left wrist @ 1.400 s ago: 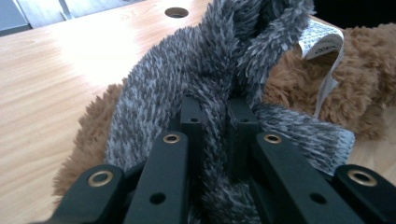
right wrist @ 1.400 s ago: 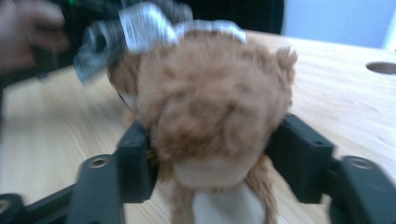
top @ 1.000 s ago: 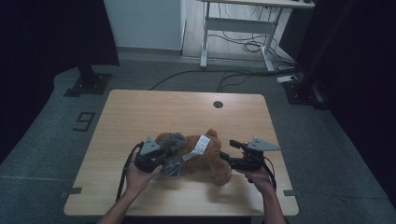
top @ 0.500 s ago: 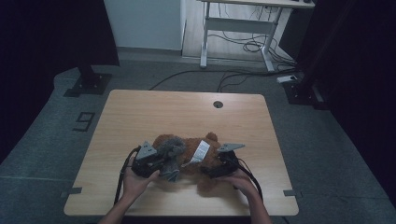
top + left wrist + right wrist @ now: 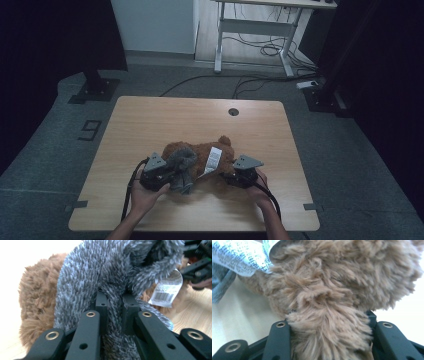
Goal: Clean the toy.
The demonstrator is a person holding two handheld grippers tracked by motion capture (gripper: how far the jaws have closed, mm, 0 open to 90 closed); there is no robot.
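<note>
Brown plush toy point(image 5: 202, 155): laid near the front edge of the wooden table point(image 5: 165, 117), between both grippers.
Grey fuzzy garment point(image 5: 100, 277): draped over the toy's left end.
Left gripper point(image 5: 114, 305): jaws pinched on the grey garment.
Right gripper point(image 5: 328, 326): brown plush is clamped between the jaws.
Paper tag point(image 5: 214, 160): hung between the grippers.

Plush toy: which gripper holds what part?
Left gripper pinches a fold of the grey fuzzy cloth on the plush toy. Right gripper has a brown limb of the toy between its jaws.
</note>
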